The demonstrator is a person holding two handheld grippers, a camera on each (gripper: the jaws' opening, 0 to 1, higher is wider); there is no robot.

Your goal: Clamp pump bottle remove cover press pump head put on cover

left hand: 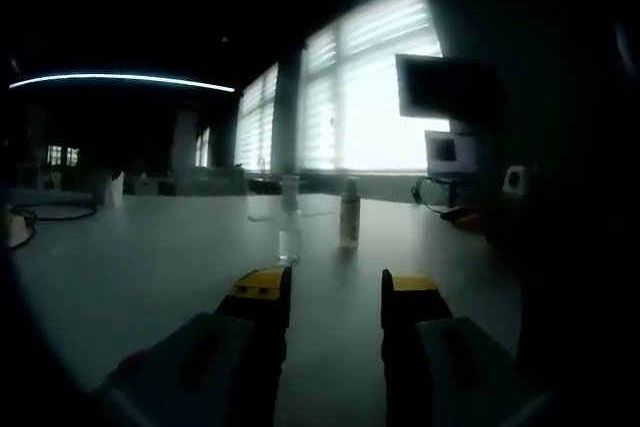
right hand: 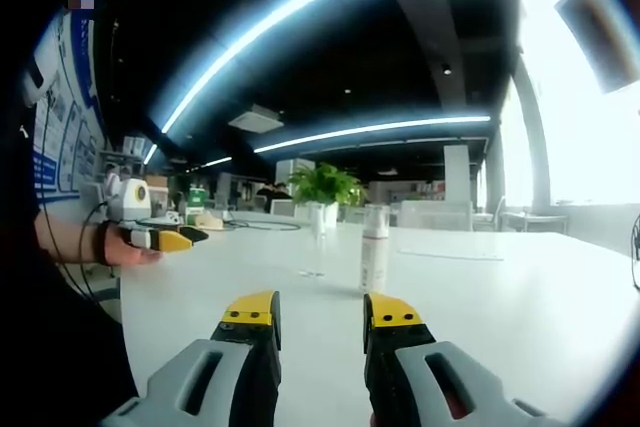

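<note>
The pump bottle stands upright on the white table, a little way ahead of my right tongs, with a clear slim container just beside it. In the dim left gripper view I see the same pair, and I think the bottle's cover is on, though the backlight makes that hard to judge. Both my tongs are spread and hold nothing; the left tongs hover low over the table. Nothing is clamped yet, so I judge this the very start. Next I must reach in and close one pair around the bottle's body.
</note>
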